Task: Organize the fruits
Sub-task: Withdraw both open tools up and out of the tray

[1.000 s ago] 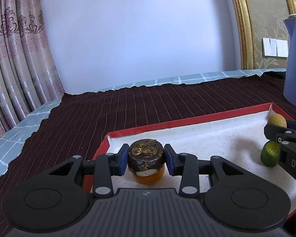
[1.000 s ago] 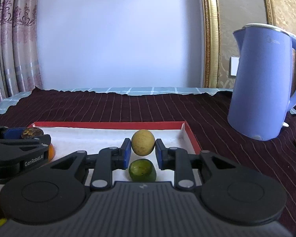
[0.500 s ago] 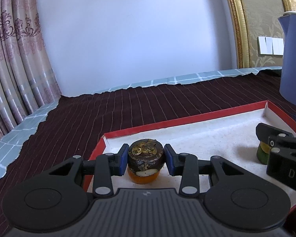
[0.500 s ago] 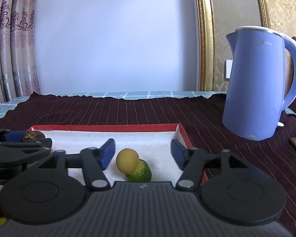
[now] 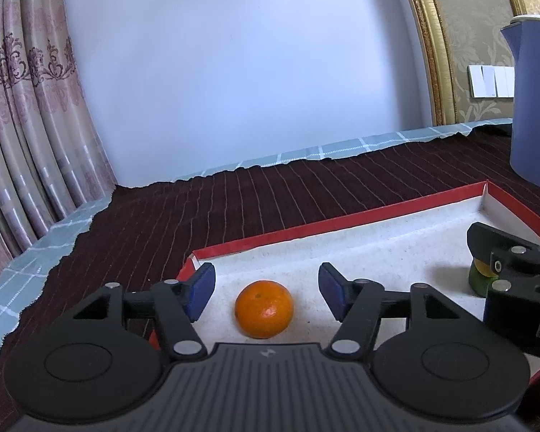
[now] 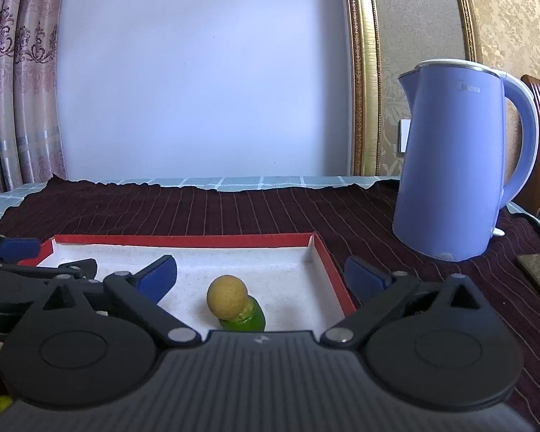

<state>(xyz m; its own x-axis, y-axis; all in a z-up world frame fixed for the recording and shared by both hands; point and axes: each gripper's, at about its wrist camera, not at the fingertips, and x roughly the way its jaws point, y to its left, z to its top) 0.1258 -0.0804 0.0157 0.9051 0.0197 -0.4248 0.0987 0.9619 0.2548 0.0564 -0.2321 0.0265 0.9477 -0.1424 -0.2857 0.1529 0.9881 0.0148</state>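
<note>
1. Left gripper (image 5: 266, 293) hovers over the tray's (image 5: 342, 216) near-left corner, jaws spread wide, gripping nothing.
2. The orange (image 5: 263, 309) sits on the white tray floor between those jaws, touching neither.
3. Right gripper (image 6: 261, 275) has its jaws spread too, empty.
4. The yellow fruit (image 6: 227, 296) rests against the green fruit (image 6: 246, 318) near the tray's right wall.
5. The blue kettle (image 6: 457, 165) stands on the table's dark striped cloth (image 6: 234, 212), right of the tray.
</note>
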